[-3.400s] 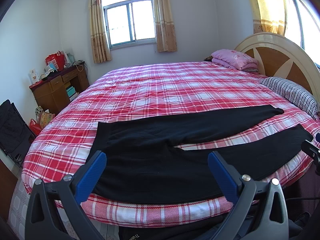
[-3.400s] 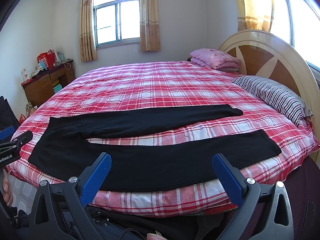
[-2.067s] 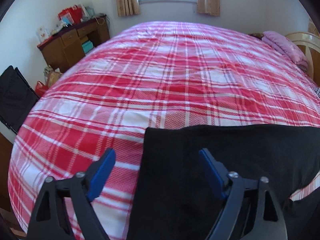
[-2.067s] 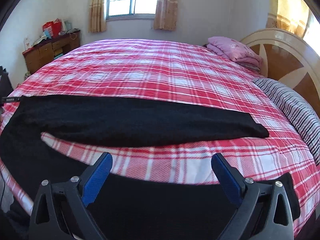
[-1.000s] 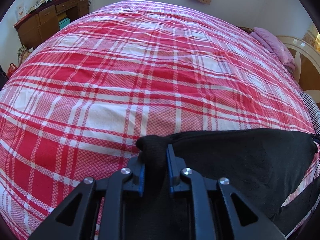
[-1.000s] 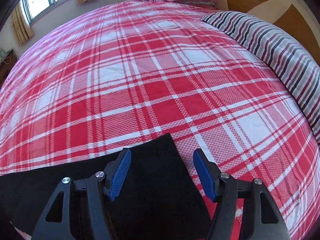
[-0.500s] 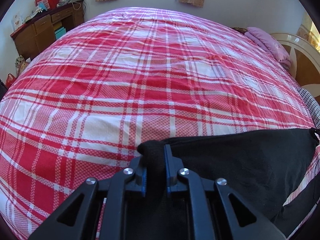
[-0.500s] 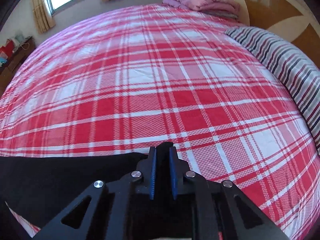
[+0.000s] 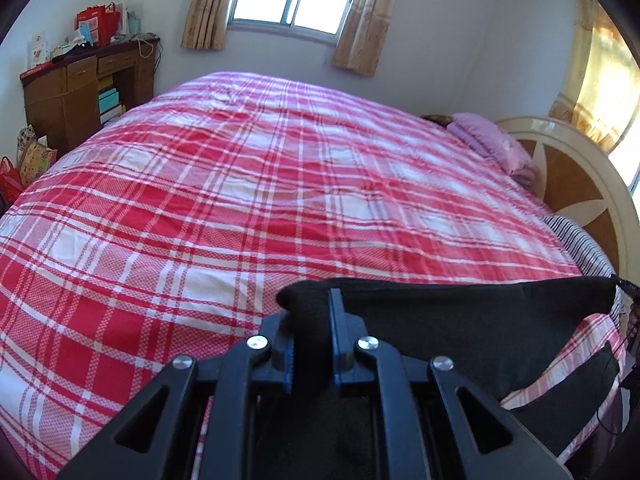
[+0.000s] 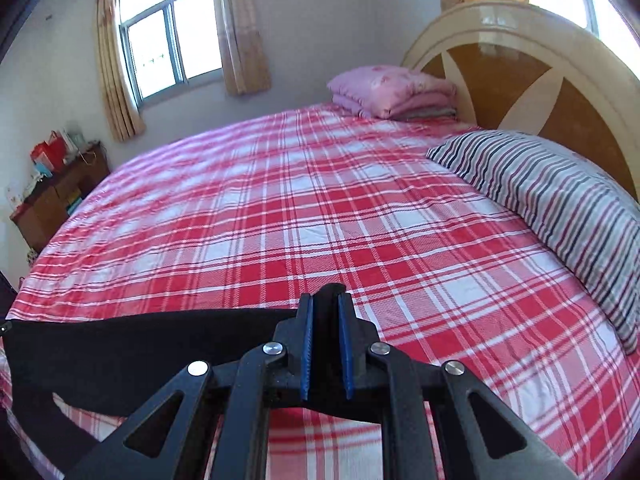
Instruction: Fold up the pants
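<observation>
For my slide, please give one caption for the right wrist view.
Right tool shut on black pants, lifting one edge over the red plaid bed.

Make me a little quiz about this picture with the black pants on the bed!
1. True or false: the left hand-held gripper is shut on the black pants.
2. What is the right hand-held gripper pinching? A) the striped pillow B) the black pants C) the pink folded blanket
3. Fill in: the pants hang stretched over a red and white ______ bedspread.

Key: 1 true. 2 B. 3 plaid (checked).
</observation>
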`<state>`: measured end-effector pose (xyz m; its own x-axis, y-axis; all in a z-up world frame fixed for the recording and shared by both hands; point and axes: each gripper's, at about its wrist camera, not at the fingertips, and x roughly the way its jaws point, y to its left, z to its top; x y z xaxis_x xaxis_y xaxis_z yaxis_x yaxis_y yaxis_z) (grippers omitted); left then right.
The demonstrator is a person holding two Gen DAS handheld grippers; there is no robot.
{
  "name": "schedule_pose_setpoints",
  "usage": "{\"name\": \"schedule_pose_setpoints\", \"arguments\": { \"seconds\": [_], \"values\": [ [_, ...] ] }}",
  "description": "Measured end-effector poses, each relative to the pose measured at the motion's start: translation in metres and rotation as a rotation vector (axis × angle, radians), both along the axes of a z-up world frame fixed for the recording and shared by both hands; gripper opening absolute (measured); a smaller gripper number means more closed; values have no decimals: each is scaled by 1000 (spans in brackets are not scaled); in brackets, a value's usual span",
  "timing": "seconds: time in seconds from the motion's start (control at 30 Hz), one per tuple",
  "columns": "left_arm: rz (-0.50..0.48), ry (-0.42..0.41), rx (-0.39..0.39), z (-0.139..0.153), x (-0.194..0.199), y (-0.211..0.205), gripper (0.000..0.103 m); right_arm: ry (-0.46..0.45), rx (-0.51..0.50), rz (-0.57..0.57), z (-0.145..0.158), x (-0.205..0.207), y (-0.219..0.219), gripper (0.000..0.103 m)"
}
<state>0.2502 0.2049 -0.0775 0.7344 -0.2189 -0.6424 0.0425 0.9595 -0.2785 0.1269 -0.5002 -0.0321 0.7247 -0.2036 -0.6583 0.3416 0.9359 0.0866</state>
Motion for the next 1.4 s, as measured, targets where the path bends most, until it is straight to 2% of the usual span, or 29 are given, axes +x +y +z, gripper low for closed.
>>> {"name": "schedule_pose_setpoints", "arguments": {
  "seconds": [0.23,0.4,0.67,0.87,1.07,1.1,1.17,1.3,1.33,1.4],
  "values": [
    [-13,-94,-47,14,-46,5,14,-83,31,-27,9,-75,5,12],
    [-44,-151,-87,8,-86,13,14,-88,67,-56,-1,-119,1,12],
    [-97,-127,-100,-31,-134,24,14,-17,142,-86,-46,-170,-6,12],
    [-138,-109,-47,-54,-155,20,14,39,167,-98,-71,-189,-9,12],
    [-156,-136,1,-57,-177,28,34,59,148,-86,-71,-194,-4,13],
    [-158,-135,11,-57,-182,30,37,53,149,-86,-70,-196,-3,16],
    [-156,-137,24,-59,-188,35,50,40,161,-95,-67,-201,-5,19],
    [-149,-138,88,-61,-204,44,63,19,153,-141,-58,-213,-5,34],
    [-142,-137,114,-62,-207,45,67,15,144,-148,-55,-214,-3,34],
    [-139,-129,151,-63,-210,49,68,6,110,-162,-47,-216,5,34]
  ]
}}
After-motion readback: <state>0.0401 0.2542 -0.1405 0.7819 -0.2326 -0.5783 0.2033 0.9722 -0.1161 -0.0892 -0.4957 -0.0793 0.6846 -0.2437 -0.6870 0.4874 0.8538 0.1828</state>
